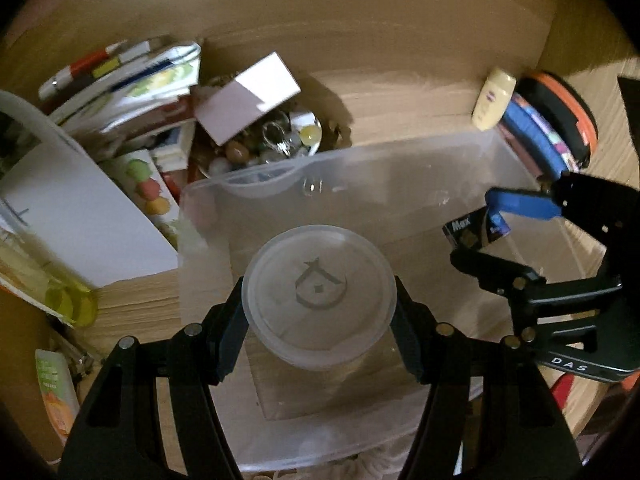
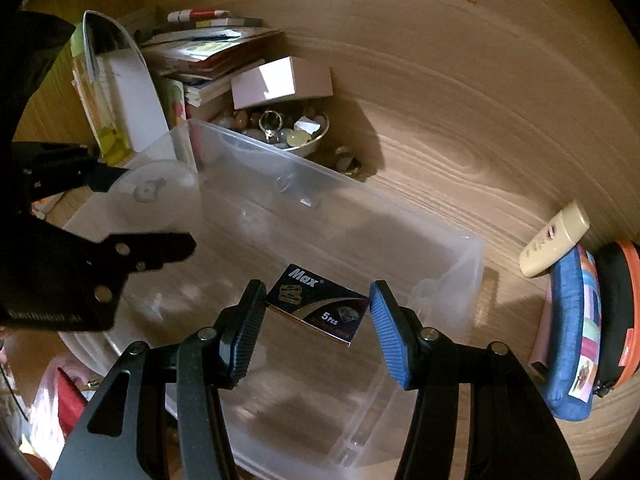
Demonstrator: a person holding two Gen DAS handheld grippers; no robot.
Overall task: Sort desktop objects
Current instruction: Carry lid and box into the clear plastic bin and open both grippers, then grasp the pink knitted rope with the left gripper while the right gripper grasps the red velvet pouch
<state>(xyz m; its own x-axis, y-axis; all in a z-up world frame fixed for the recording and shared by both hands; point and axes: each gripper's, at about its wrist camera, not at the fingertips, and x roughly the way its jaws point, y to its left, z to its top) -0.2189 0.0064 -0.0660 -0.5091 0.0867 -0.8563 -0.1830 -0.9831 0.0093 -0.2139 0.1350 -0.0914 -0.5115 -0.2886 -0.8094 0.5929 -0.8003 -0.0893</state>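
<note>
Left tongs (image 1: 320,312), lower centre of the left wrist view, clamp a round translucent plastic tub with a frosted lid (image 1: 319,294) by its sides, above the near end of a clear rectangular plastic storage bin (image 1: 400,168) on the wooden bench (image 1: 400,92). Right tongs (image 2: 318,320), lower centre of the right wrist view, grip a small dark blue "Max" card packet (image 2: 318,304) between ribbed pads, also over the bin's interior. A bowl of small trinkets (image 2: 280,132) and a stack of books (image 2: 208,52) lie beyond the bin's far wall, upper left. For a clean deposit, each item is best lowered close to the bin floor before release, tub kept level, the two tongs kept apart.
</note>
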